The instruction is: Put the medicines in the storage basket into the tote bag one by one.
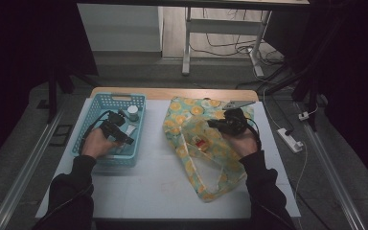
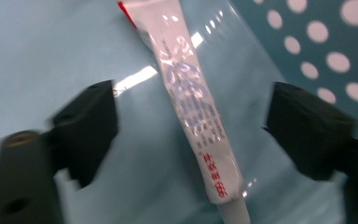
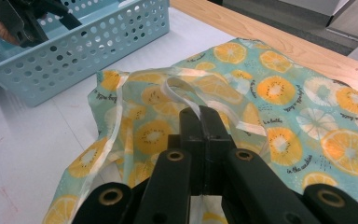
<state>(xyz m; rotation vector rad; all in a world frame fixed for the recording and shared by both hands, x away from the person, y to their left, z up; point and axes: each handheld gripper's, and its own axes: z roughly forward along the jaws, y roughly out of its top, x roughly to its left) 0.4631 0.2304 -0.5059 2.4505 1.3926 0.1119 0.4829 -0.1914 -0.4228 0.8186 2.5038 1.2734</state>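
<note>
**A:** So what's going on with the small white squeeze tube with red and blue print? Where's it sitting?

**B:** Flat on the floor of the light blue perforated plastic basket, at the left side of the white-topped desk. The left hand-held gripper is dipped into the basket right over it, jaws spread, one on each side of the tube. The pads aren't touching it, there's a clear gap both sides. Bit blurry though.

**A:** Anything else in there?

**B:** A small round jar with a pale lid towards the far end, from the high view. Can't make out more than that.

**A:** And the other hand?

**B:** The right hand-held gripper has its jaws pressed together on the white strap handle of a teal fabric bag with an orange-slice print. The bag lies crumpled on the desk just beside the basket, to its right. Something small and red shows at the bag's opening, too tiny to tell what.
</note>
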